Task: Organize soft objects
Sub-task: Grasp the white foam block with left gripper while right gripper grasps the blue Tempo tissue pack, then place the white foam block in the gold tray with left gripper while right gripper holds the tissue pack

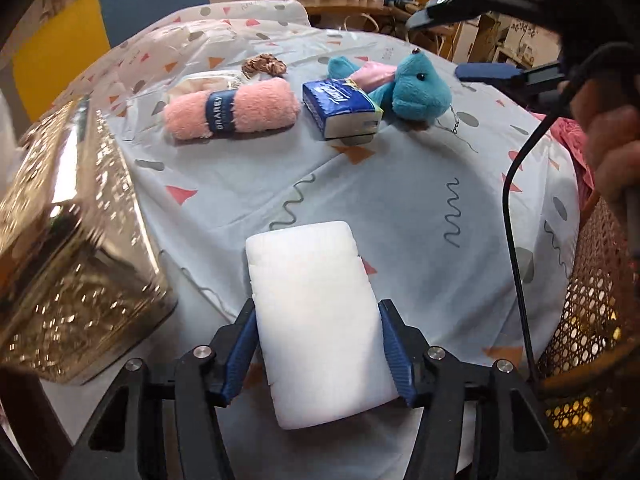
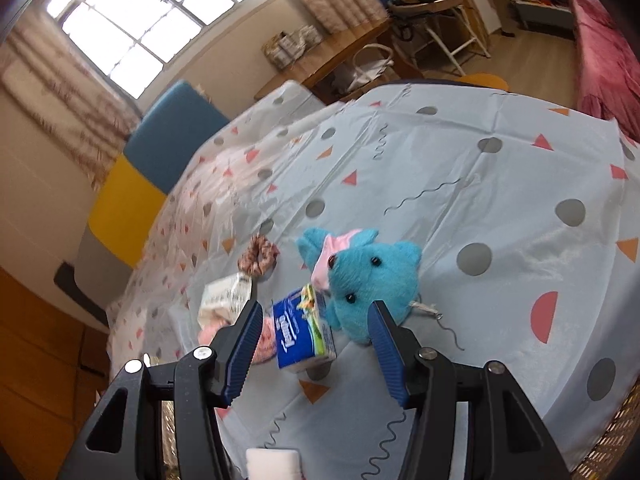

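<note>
Your left gripper [image 1: 318, 344] grasps the white sponge [image 1: 316, 320] between both pads. Your right gripper [image 2: 316, 344] hangs released, half-spread, above the tissue pack [image 2: 302, 332].

The gold box [image 1: 76, 240] beside the white sponge [image 1: 320, 320] is blurred and cut off at the left edge; its contents cannot be told.

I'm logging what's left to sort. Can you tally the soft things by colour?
White: 1, the sponge block between the left gripper pads
Pink: 1, the rolled towel
Blue: 2, the tissue pack and the plush toy
Brown: 1, the scrunchie
Total: 5
</note>
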`<state>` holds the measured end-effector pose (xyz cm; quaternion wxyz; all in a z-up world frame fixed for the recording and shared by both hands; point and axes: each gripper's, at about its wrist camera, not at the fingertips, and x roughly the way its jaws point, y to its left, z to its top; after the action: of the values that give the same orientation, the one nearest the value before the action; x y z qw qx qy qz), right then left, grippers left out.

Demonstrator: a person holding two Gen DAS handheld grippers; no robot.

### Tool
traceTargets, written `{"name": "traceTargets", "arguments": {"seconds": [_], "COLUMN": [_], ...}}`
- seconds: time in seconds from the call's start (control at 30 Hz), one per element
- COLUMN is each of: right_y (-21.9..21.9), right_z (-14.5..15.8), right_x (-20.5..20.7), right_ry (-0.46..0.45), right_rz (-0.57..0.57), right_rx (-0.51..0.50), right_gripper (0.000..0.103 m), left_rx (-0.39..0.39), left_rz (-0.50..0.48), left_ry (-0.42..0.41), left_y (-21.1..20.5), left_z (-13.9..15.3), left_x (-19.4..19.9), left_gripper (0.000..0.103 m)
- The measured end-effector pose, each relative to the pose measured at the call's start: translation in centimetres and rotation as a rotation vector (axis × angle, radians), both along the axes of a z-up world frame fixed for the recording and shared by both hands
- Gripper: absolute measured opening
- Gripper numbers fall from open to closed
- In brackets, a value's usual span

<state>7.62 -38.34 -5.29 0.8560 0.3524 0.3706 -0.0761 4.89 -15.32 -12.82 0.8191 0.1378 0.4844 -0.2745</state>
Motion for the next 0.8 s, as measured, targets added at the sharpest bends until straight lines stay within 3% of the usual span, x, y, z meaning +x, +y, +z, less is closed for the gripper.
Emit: {"name": "traceTargets", "arguments": {"seconds": [0.2,0.4,0.57,0.67,0.8], "right_y": [4.9,8.3,7.7,7.1,6.7], "right_z": [-1.0,-2.9,-5.9,-5.4,-5.9], "right_x": [4.2,9.0,10.4,9.8,9.5], "right_ry": [0.164,0.298,0.361,0.335,0.364], "right_rz": [0.239,0.363,0.348,0.364,0.373], "right_rx": [-0.175,-0.365,-0.358,-0.329,-0.314], "right_gripper": [0.055,0.055,0.052,0.051,0.051], "left_rx": [-0.067,-0.095,-0.118,-0.118,-0.118], "left_rz": [0.02,0.038,0.05,0.052,0.052], "left_ry": [-0.008,-0.01,-0.017,-0.029,-0.034], "left_y": [1.5,1.3,1.9,2.1,1.9], "left_z": [0.0,0.0,0.1,0.0,0.1], "left_x": [-0.2,-0.3,-0.7,-0.8,-1.0], "left_gripper": [0.059,0.059,0.061,0.061,0.059]}}
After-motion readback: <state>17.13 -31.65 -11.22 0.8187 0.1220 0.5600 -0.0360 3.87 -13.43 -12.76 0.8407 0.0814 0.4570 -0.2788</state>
